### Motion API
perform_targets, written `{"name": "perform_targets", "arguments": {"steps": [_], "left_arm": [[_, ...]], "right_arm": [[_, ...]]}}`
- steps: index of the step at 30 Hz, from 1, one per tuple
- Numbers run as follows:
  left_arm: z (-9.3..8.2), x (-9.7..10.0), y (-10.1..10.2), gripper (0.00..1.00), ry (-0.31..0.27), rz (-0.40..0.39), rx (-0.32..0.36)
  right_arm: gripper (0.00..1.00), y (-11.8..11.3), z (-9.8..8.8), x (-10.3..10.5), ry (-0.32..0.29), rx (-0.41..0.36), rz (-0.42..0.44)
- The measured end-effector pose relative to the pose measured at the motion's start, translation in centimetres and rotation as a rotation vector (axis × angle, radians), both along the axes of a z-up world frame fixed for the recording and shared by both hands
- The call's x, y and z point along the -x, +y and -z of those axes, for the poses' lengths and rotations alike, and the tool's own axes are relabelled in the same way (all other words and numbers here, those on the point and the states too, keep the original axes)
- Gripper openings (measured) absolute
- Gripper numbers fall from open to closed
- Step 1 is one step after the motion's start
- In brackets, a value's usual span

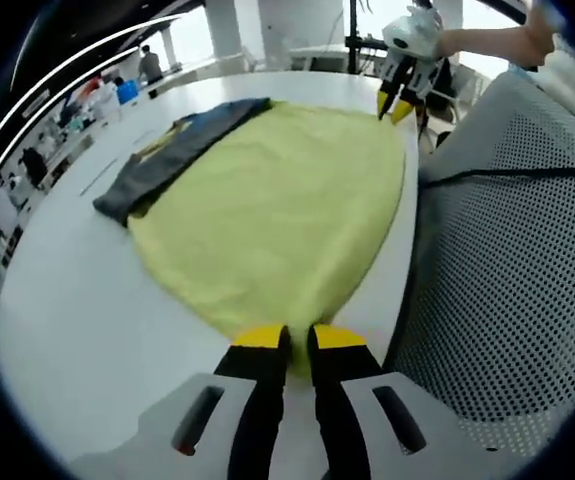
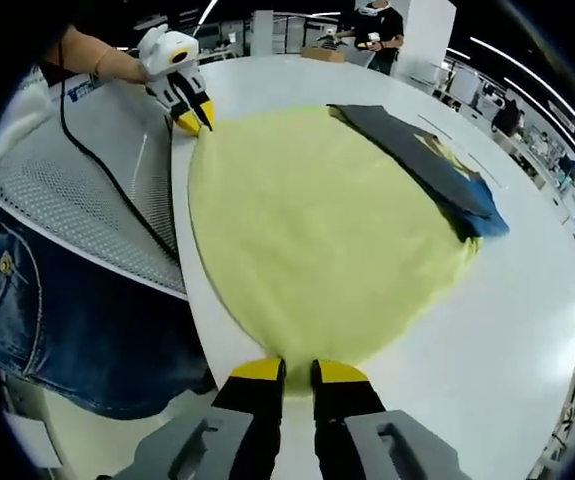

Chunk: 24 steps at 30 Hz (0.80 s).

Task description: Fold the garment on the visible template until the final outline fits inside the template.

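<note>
While both tongs [image 1: 299,345] [image 2: 298,375] pinch the yellow garment [image 1: 277,215], no writing reads.

left tongs [image 1: 298,338]: jaws nearly closed, pinching | right tongs [image 2: 298,371]: jaws nearly closed, pinching

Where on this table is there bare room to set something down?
Bare white table lies beyond the yellow garment and dark template, away from the person. The near edge is crowded: left gripper and right gripper pinch the hem.

Garment [image 1: 277,210] flat on table [image 1: 67,310]; folded cloth [image 1: 172,155] at its far edge.
</note>
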<state>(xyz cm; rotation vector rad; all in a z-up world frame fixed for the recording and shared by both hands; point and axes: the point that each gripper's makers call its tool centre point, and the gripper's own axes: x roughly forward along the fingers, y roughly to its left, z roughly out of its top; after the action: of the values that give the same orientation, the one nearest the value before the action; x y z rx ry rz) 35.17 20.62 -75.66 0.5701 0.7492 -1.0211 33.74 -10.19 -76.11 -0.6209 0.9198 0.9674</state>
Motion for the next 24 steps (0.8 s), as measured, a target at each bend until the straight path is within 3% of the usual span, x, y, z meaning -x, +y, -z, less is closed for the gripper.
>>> {"name": "perform_targets", "arguments": {"steps": [5, 24], "left_arm": [[0.0, -0.2, 0.1, 0.01, 0.001, -0.012, -0.011], [-1.3, 0.9, -0.2, 0.0, 0.016, -0.042, 0.01]], "right_arm": [[0.01, -0.2, 0.0, -0.3, -0.006, 0.006, -0.001], [0.0, -0.4, -0.8, 0.8, 0.022, -0.041, 0.031]]}}
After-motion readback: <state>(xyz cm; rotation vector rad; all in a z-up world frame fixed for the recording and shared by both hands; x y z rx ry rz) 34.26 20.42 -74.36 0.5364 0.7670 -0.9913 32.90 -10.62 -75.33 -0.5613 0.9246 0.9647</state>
